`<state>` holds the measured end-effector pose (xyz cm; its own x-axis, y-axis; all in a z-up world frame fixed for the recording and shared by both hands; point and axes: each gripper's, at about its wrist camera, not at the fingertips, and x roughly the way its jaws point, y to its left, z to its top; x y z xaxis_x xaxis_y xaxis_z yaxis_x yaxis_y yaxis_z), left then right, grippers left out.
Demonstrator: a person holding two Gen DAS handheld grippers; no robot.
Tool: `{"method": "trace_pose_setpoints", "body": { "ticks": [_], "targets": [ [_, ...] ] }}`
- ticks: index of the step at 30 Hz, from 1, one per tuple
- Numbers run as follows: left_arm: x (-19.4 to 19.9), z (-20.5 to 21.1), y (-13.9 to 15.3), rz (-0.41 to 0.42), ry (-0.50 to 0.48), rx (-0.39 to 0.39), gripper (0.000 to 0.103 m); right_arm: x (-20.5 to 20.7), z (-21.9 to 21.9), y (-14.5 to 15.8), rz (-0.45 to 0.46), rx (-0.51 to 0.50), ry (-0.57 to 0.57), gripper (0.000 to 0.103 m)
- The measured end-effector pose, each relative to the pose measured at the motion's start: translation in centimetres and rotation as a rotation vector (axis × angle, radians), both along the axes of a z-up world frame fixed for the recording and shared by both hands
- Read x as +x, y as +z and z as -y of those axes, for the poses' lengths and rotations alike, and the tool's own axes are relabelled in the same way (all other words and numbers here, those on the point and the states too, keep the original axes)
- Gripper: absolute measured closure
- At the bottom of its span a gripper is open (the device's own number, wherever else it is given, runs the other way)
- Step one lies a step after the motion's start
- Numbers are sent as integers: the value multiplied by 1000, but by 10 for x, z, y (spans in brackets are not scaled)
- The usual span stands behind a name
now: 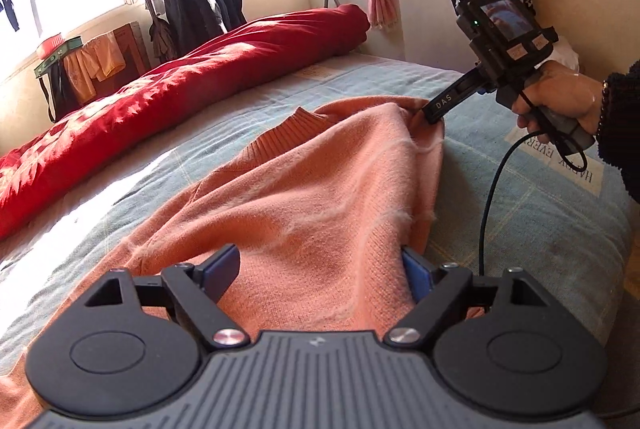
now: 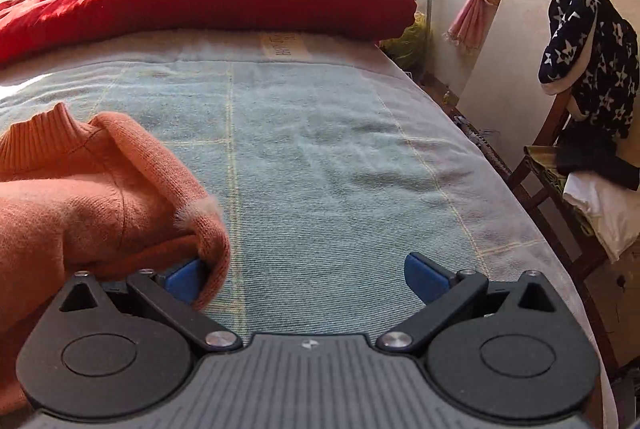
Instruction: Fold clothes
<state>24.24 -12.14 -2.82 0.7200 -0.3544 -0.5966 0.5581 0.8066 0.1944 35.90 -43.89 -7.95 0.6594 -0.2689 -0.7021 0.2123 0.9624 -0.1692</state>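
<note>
Sweater [image 1: 312, 189], one salmon-orange knit with a ribbed collar, lay spread on the pale blue bed cover [image 2: 320, 157]. The left gripper [image 1: 320, 269] was spread wide, its two blue pads either side of the knit's near part without pinching it. The right gripper [image 2: 304, 277] was likewise released, its left pad touching a bunched fold; from the left wrist view its tip, marked "DAS", met the cloth's far corner. A patch on the cover read partly "EVER". One red quilt [image 1: 180, 85] lay rolled behind.

Both the left gripper [image 1: 320, 269] and right gripper [image 2: 304, 273] hold their fingers spread wide.
</note>
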Motion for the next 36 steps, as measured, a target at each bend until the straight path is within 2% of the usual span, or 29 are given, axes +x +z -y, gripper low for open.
{"method": "trace_pose_setpoints", "body": {
  "ticks": [4,8,13,17,22,26,28,32,36],
  "targets": [
    [-3,-2,5,8,-3,-11,19,9,12,1,10,-52,-43,0],
    [-8,-6,8,15,-3,-13,19,8,20,4,-5,32,-54,0],
    [-13,-10,10,4,0,-33,19,-38,7,17,16,265,62,0],
    [-20,-11,12,6,-2,-38,19,-71,-19,16,-18,487,162,0],
    [-29,-20,12,-1,10,-58,19,-90,-60,7,-73,603,233,0],
    [-36,-28,12,-10,23,-79,18,-90,-82,-8,-99,728,215,1],
    [-40,-33,11,-14,29,-89,18,-88,-90,-15,-93,756,203,1],
    [-44,-40,11,-20,32,-112,18,-85,-87,-29,-64,824,149,0],
    [-43,-45,8,-36,31,-141,18,-89,-70,-38,-28,942,171,0]
  ]
}}
